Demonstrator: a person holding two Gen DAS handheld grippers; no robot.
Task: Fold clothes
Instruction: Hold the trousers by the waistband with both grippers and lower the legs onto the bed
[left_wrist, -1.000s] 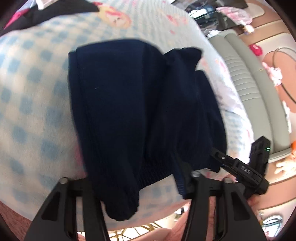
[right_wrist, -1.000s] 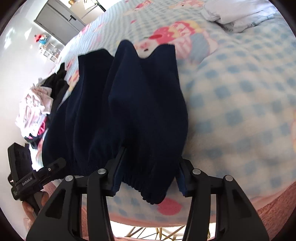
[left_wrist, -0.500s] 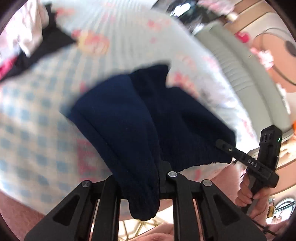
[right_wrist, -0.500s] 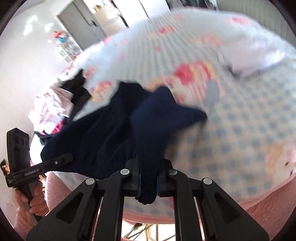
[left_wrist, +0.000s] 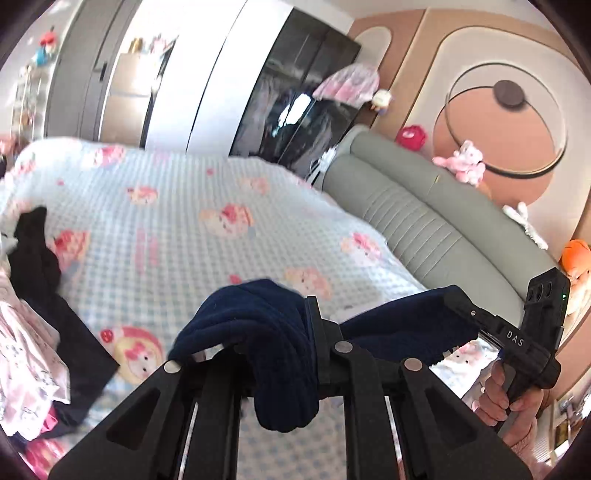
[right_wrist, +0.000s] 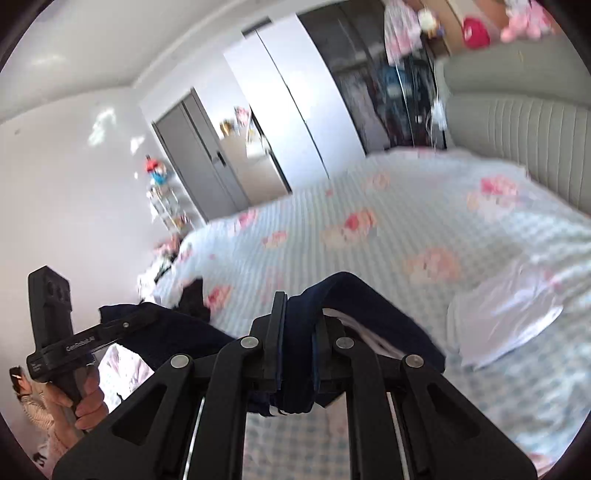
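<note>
Whereas a second ago the navy sweater was lying spread flat on the bed with both tools reaching down at its near hem, it's now lifted clear of the blanket and strung between the two grippers, and both cameras have tipped up so you see the wardrobe and headboard instead of just checked fabric. One sweater, two grippers. On the left wrist view the left gripper has its jaws closed on a thick bunched roll of the knit, which bulges over the fingers and droops down between them. On the right wrist view the right gripper is clamped tight on a narrower fold, with the rest draping off to both sides. Each camera catches the other tool too, with a hand wrapped round its handle, and the sweater runs from one pinch to the other above the near edge of the bed. Counting the rest: one dark garment lying by the left edge of the bed with pink and white clothes piled just beside it, one white folded garment on the right part of the bed, and along the headboard ledge I count one red plush, one pink plush and one orange plush.
</note>
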